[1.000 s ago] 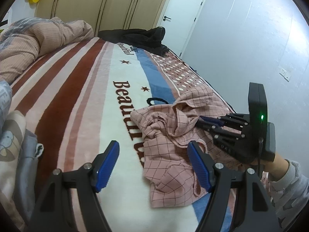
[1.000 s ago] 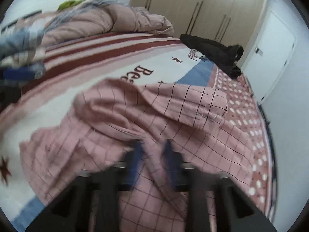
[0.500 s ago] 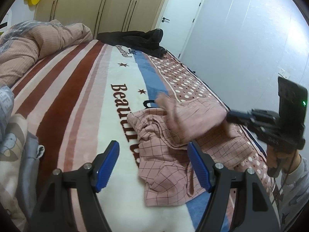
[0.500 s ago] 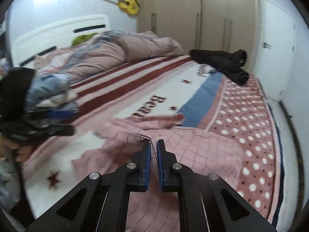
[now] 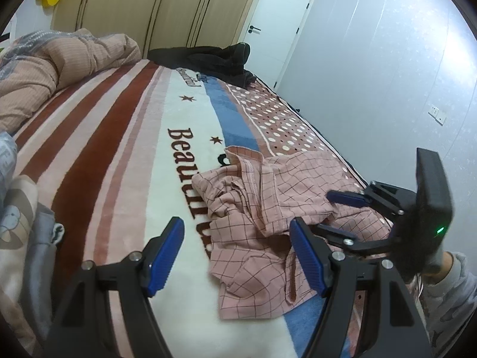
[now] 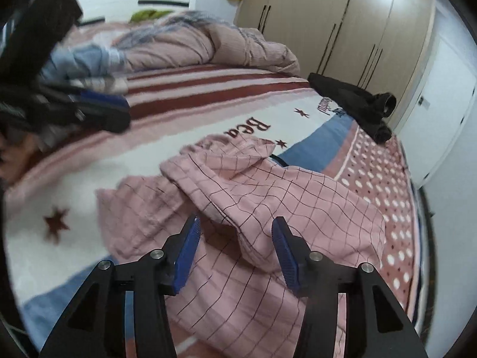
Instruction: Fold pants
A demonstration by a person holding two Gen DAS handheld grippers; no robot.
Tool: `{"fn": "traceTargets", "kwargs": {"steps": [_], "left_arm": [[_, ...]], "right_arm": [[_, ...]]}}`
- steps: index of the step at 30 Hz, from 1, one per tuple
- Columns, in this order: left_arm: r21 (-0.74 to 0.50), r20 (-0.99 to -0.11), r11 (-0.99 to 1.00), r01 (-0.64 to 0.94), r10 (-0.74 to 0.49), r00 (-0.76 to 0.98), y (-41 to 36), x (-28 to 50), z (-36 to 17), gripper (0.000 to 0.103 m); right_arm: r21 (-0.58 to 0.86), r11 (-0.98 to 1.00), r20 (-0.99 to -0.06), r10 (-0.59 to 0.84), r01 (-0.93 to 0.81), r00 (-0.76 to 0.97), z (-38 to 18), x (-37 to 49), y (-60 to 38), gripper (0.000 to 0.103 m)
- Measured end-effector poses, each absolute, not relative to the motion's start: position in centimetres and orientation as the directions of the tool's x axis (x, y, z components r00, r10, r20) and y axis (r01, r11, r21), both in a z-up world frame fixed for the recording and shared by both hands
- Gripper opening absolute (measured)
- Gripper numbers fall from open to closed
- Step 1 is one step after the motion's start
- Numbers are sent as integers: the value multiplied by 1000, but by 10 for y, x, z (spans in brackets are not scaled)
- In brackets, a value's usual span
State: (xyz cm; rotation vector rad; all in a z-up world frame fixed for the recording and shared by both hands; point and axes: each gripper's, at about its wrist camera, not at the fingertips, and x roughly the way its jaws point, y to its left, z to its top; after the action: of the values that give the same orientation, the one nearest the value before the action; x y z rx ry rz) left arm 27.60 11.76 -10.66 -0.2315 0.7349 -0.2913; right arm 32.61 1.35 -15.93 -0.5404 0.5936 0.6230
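Pink checked pants [image 5: 268,203] lie crumpled on the striped bed blanket [image 5: 119,155]; in the right wrist view the pants [image 6: 268,208] fill the middle. My left gripper [image 5: 238,253] is open and empty, held above the blanket at the pants' near left edge. My right gripper [image 6: 235,250] is open and empty just over the pants; it also shows in the left wrist view [image 5: 342,211], at the pants' right side. My left gripper shows blurred at the left of the right wrist view [image 6: 98,110].
A black garment [image 5: 214,59] lies at the far end of the bed. A pink duvet [image 5: 59,68] is piled at the far left, with more bedding [image 5: 18,226] near left. Wardrobes [image 5: 149,9], a white door [image 5: 277,26] and a wall [image 5: 402,89] stand around the bed.
My right gripper was shut on the pants and lifted them to the right; it has now opened and let go. The pants have dropped back onto the bed, spread a little wider.
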Motion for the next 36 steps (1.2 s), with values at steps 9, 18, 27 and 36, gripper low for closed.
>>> {"fn": "traceTargets", "kwargs": {"steps": [9, 18, 27, 36], "left_arm": [[-368, -626, 911, 187, -391, 674, 113, 289, -114, 74], [-370, -623, 903, 216, -414, 663, 102, 288, -110, 77], [-429, -584, 863, 268, -491, 646, 90, 286, -97, 77], [-443, -596, 855, 269, -505, 624, 85, 287, -100, 77]], "right_arm": [[-187, 712, -644, 432, -677, 632, -159, 335, 8, 1], [-75, 650, -631, 556, -756, 541, -136, 297, -17, 0], [51, 695, -535, 625, -717, 568, -103, 306, -49, 0], [34, 612, -675, 598, -790, 433, -145, 286, -41, 0]]}}
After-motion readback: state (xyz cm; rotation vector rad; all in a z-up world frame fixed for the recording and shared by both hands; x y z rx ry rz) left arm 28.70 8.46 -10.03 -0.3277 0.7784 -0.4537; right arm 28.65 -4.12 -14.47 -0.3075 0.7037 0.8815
